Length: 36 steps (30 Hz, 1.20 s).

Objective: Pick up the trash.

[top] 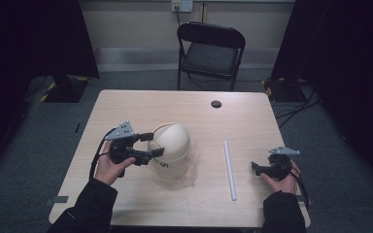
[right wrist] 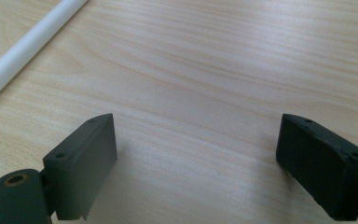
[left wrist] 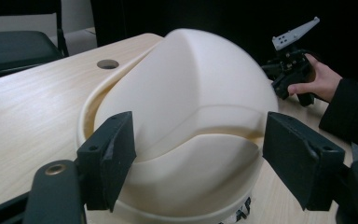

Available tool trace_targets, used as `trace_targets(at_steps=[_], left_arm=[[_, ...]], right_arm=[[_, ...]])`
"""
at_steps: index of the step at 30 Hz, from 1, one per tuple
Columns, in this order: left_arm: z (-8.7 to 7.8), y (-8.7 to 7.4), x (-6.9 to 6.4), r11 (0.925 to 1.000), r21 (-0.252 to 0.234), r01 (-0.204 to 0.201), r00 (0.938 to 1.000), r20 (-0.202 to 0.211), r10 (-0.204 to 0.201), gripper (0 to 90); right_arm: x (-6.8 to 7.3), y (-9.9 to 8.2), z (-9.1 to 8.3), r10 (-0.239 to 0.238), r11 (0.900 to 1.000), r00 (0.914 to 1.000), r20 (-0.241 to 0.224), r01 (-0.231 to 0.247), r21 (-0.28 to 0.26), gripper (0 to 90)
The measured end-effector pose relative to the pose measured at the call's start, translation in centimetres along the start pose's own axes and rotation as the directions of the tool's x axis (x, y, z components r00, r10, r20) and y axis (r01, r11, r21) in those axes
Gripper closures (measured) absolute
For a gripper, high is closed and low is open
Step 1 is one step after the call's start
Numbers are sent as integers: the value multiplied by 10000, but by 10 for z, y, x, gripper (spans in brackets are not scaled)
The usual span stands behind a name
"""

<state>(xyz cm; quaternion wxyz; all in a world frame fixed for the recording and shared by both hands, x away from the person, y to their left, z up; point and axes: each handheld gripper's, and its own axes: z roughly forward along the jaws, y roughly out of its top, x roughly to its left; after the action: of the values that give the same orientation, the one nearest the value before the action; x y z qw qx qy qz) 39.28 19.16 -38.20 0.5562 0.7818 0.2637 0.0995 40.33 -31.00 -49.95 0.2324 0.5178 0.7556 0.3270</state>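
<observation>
Left tongs first, nearest the action: jaws spread wide, one on each side of the cream bin, not pinching it. In the left gripper view the domed lid bulges up between the two black jaws and a sliver of gap shows at each, so I read this as lining up for a grab rather than a hold. They come in from the side, which fits the round body; a wide spread is needed just to straddle it.

Over to the right tongs: jaws wide apart too, with bare table between them, parked low by the person's right hand. That looks like waiting its turn.

Just beyond those right jaws, between the two tongs, a white rod lies flat, apart from the bin.

Farther out past the bin: a round hole in the table, then a black folding chair.
</observation>
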Motion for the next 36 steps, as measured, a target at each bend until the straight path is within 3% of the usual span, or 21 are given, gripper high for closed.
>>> trace_targets(at_steps=[6,12,13,17,22,24,32,36], left_arm=[[2,0,0,10000,-23,84,9999,81,-84,219],[1,1,-6,9994,96,-323,9993,-195,325,230],[2,1,-9,9985,142,-537,9979,-349,542,223],[4,2,-14,9984,236,-507,9967,-630,521,217],[6,5,-17,9996,-168,-212,9973,-708,200,215],[4,7,-17,9990,-271,-349,9962,-811,326,220],[-7,8,-13,9950,-964,-252,9908,-1350,120,234],[-4,8,-23,9946,-772,-695,9917,-1130,605,231]], right_arm=[[0,0,0,1,10000,10000,-1,-1,1,115],[0,0,0,0,10000,10000,-1,0,0,115],[0,0,0,0,10000,10000,-2,0,0,115],[0,0,0,2,10000,10000,-1,-2,0,115],[0,0,0,0,10000,10000,-2,0,0,115],[0,0,0,-1,10000,10000,-2,1,0,115],[0,0,0,0,10000,10000,-2,0,0,115],[0,0,0,0,10000,10000,-2,0,0,115]])
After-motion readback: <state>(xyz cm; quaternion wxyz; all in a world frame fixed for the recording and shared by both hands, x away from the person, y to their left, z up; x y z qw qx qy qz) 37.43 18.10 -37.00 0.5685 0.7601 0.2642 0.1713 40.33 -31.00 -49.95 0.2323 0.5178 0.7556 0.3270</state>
